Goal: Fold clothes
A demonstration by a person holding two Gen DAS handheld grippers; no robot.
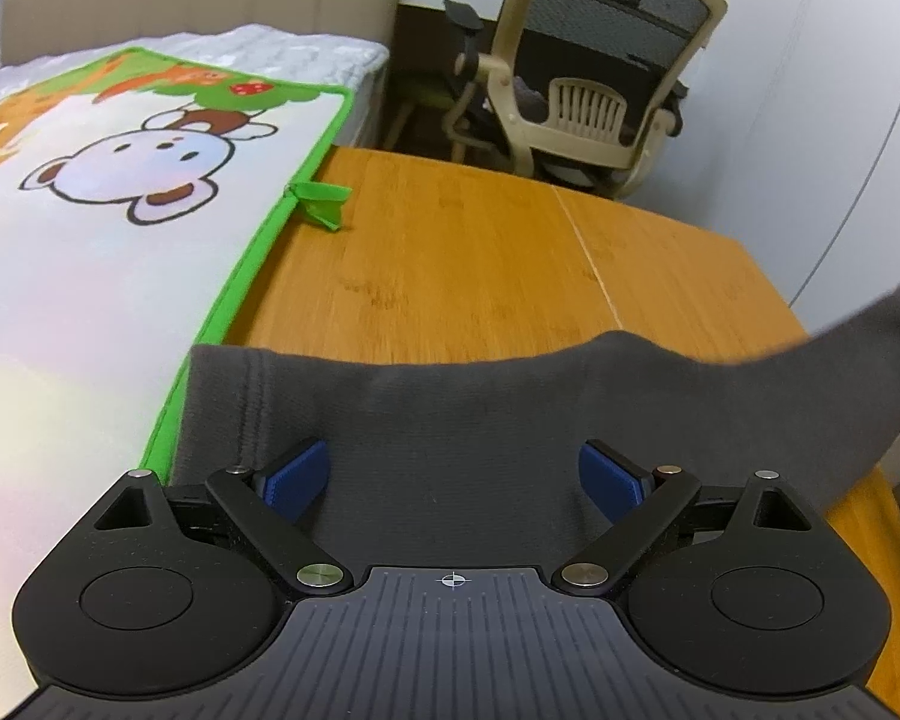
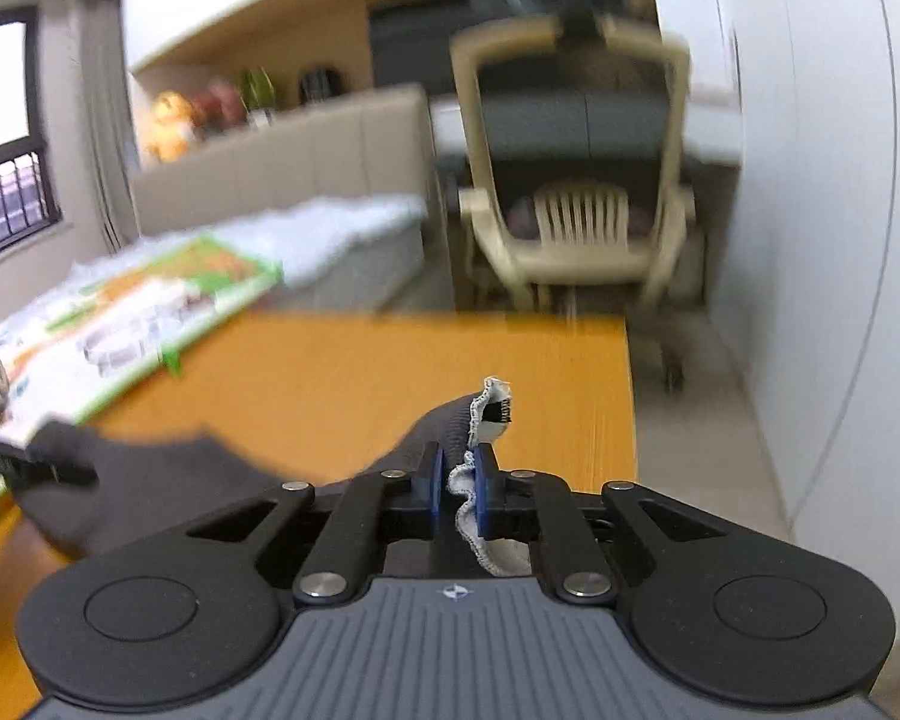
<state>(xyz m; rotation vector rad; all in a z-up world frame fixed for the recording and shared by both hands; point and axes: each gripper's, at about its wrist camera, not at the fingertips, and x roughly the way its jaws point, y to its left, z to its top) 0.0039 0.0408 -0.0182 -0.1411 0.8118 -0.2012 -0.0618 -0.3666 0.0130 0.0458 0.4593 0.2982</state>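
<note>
A dark grey garment (image 1: 450,414) lies over the near part of the wooden table (image 1: 480,264). My left gripper (image 1: 453,477) is open, its blue pads (image 1: 297,477) spread wide just above the cloth near its ribbed hem. My right gripper (image 2: 457,480) is shut on the garment's edge (image 2: 450,426), where a white stitched seam and label (image 2: 492,402) stick up between the pads. That corner is lifted above the table (image 2: 360,384). The rest of the garment (image 2: 150,480) hangs to the left, where the other gripper (image 2: 30,468) shows blurred.
A cartoon play mat with a green border (image 1: 120,228) lies left of the table on a bed. A beige office chair (image 1: 582,72) stands beyond the table's far edge. A white wall (image 2: 810,240) runs along the right. The right wrist view is motion-blurred.
</note>
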